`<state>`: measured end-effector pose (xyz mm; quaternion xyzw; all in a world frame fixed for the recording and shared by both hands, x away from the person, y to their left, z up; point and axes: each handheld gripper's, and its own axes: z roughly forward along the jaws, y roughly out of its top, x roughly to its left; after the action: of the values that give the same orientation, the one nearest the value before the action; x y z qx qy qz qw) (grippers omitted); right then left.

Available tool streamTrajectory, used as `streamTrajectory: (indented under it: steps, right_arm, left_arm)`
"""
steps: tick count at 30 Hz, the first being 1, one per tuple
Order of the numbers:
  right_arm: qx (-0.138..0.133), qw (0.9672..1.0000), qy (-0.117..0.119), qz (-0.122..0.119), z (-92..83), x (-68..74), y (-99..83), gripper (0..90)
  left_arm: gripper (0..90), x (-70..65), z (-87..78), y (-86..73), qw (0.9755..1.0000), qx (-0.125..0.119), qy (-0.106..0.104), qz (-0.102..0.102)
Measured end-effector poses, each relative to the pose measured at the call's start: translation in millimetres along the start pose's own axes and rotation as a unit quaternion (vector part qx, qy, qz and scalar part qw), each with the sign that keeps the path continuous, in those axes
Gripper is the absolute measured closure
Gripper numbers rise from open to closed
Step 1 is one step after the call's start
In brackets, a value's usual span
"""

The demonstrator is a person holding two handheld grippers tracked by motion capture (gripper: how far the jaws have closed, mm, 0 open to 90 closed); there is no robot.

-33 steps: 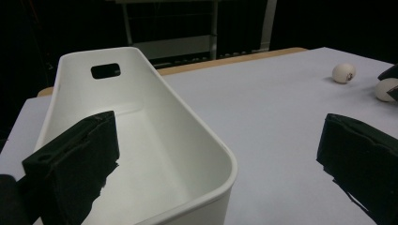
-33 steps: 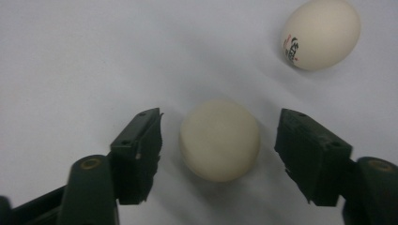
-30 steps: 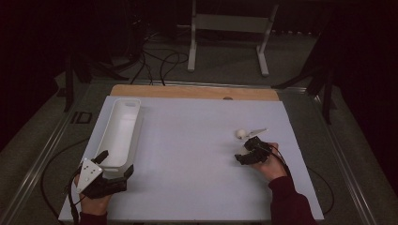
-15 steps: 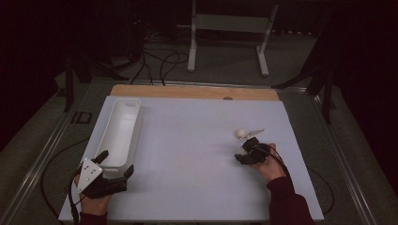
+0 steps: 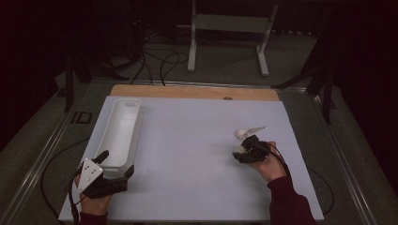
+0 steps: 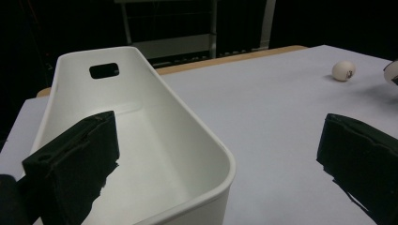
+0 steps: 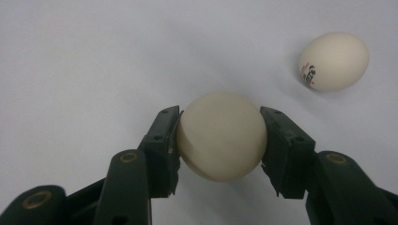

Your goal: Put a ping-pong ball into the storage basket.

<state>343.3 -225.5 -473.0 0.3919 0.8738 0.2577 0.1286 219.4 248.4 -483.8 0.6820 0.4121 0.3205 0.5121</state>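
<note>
- An egg [image 7: 221, 135] sits squeezed between the two jaws of the right gripper [image 7: 220, 140] — one jaw presses on each side of it.
- This gripper is on the right side of the white table [image 5: 197, 154], held by a hand [image 5: 267, 166] in a dark red sleeve.
- A second egg [image 7: 334, 61] with a small stamp lies on the table just past the first one, not touching it.
- The left gripper [image 6: 216, 159] has its jaws wide apart — nothing is in them.
- It sits at the near end of a long white bin [image 6: 141, 89], with one jaw inside the bin and one outside.
</note>
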Motion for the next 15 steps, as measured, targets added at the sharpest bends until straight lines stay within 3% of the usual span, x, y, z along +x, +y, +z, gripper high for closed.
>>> streamTrajectory:
  steps: [15]
  right_arm:
    - [-0.012, 0.9999, 0.003, -0.010, -7.7, 10.8, 16.4, 50.0]
  left_arm:
    - [0.2, -1.1, 0.6, 0.0, 1.0000, 0.002, -0.001, 0.003]
